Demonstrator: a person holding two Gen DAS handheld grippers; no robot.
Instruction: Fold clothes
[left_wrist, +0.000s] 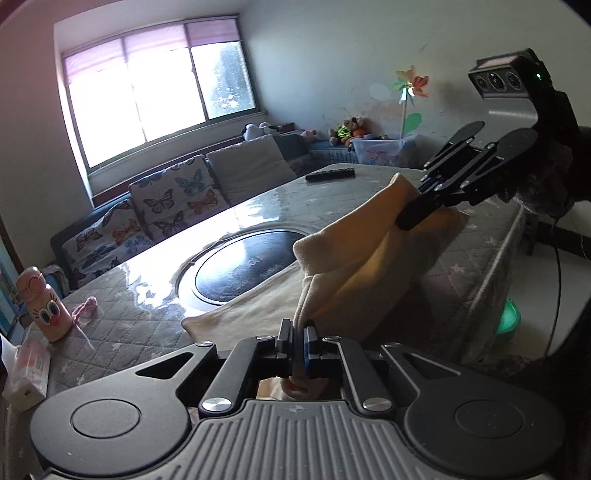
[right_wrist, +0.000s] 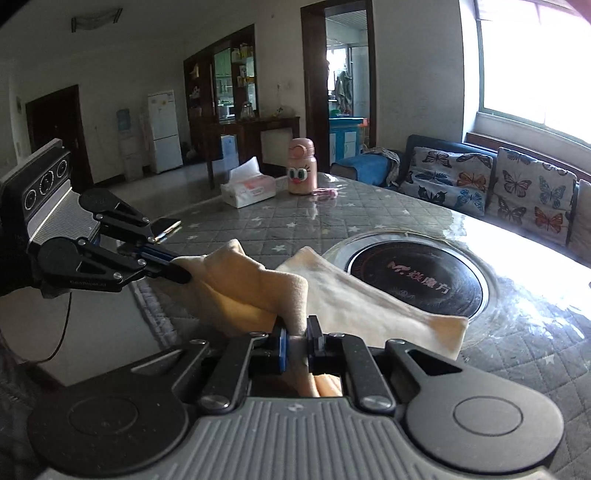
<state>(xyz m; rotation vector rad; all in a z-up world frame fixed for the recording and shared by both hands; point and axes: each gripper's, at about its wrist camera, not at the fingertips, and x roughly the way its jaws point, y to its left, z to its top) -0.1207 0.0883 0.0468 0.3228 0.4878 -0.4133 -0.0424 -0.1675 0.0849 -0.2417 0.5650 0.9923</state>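
Note:
A cream-yellow cloth (left_wrist: 354, 258) is lifted off the quilted grey table (left_wrist: 147, 317) at one edge, and the rest of it lies flat beside the round black hob (left_wrist: 243, 269). My left gripper (left_wrist: 298, 332) is shut on one bunched corner. My right gripper (left_wrist: 413, 206) is shut on the other corner, up and to the right. In the right wrist view the right gripper (right_wrist: 298, 332) pinches the cloth (right_wrist: 369, 306) and the left gripper (right_wrist: 177, 267) holds its far corner at the left.
A pink bottle (right_wrist: 302, 168), a tissue box (right_wrist: 249, 190) and a phone (right_wrist: 166, 226) stand on the table's far side. A remote (left_wrist: 330, 174) lies at the other end. A sofa with butterfly cushions (left_wrist: 173, 203) runs under the window. Table edge (left_wrist: 495, 266) is at right.

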